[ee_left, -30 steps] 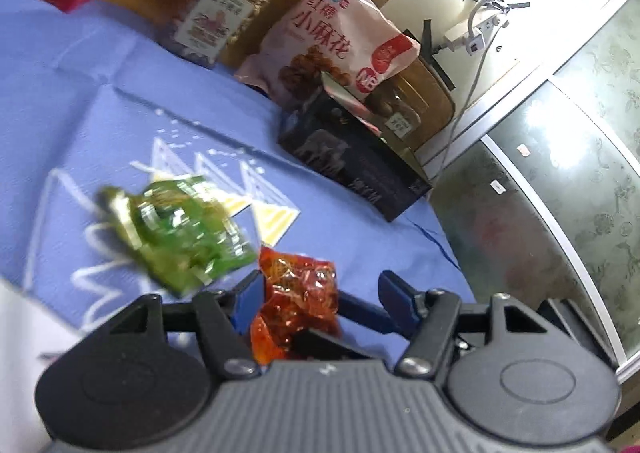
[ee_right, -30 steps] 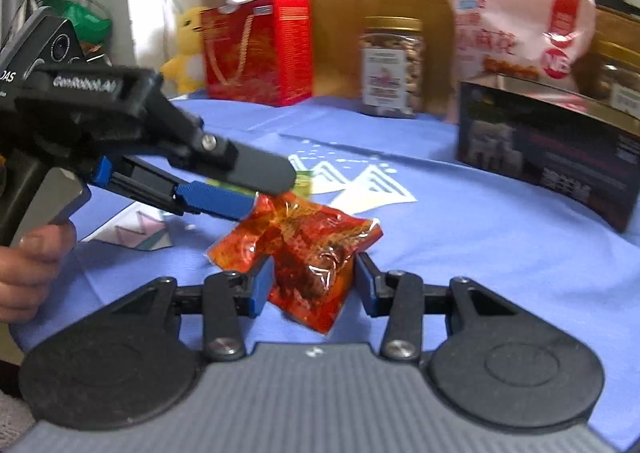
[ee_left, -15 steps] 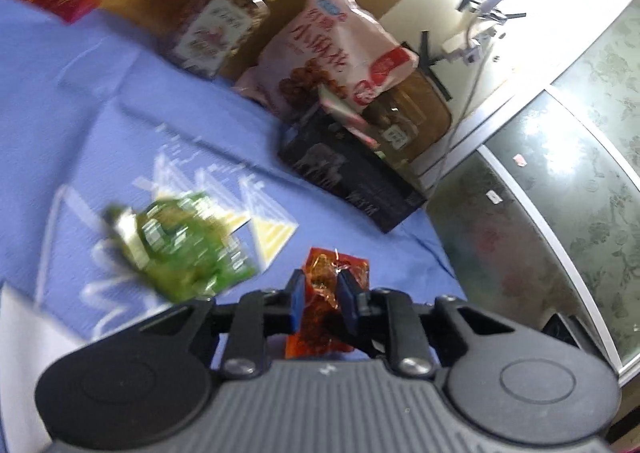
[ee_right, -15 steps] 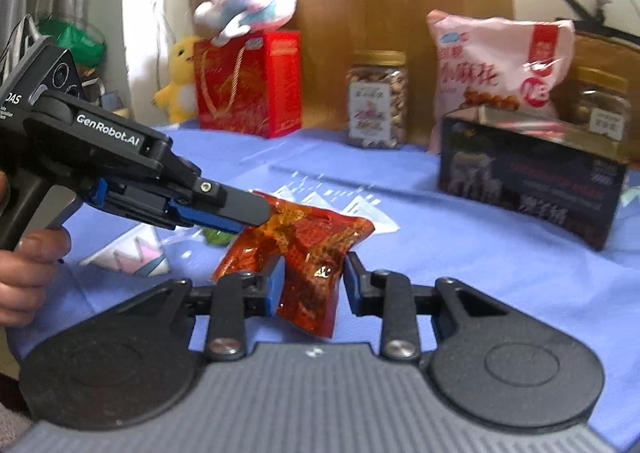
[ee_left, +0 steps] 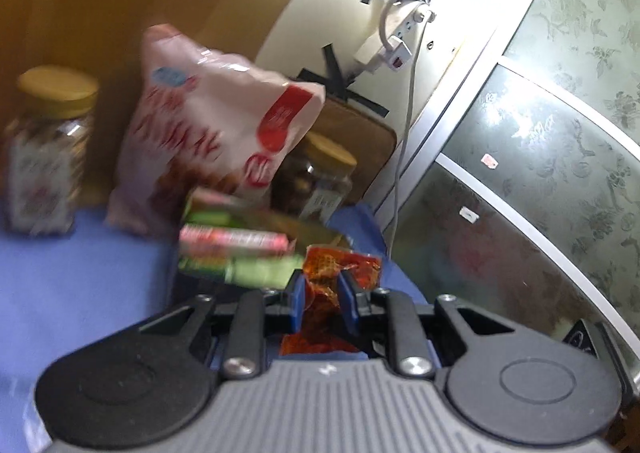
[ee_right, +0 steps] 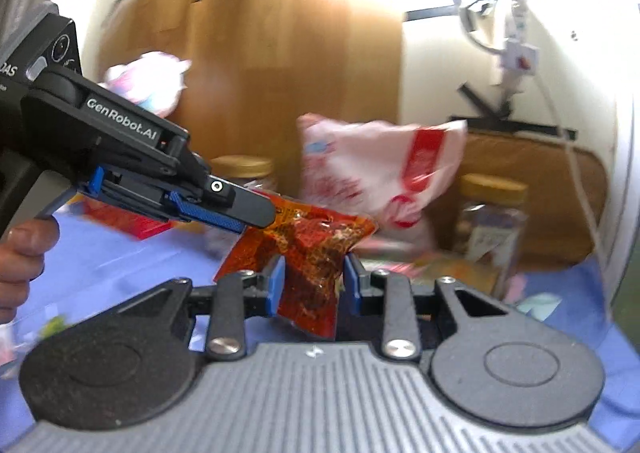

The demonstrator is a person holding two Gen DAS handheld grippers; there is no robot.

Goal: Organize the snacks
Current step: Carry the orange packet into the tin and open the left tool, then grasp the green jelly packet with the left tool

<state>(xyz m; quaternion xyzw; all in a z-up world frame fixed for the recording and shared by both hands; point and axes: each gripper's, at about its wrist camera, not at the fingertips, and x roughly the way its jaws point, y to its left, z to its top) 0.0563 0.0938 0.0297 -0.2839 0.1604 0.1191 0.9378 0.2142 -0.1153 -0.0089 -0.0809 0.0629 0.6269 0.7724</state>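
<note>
- Step in hand, as a judgement: an orange-red snack packet [ee_right: 316, 249] is being carried above the blue-covered desk [ee_left: 80, 273] toward a dark box [ee_left: 240, 253] of wrapped snacks at the back. The box stands just in front of a large pink-and-white snack bag [ee_left: 208, 125], between two lidded jars.
- The left gripper [ee_left: 320, 301] has its fingers closed narrowly on one end of the packet.
- The right gripper [ee_right: 312, 287] has its fingers closed on the packet's lower part, a little wider apart. In its view the left gripper reaches in from the left and pinches the packet's upper edge.
- Both views are motion-blurred, so the box's contents are probably small pink and green packs.
- Next move likely calls for bringing the packet over the box opening, then one gripper letting go before the other.
</note>
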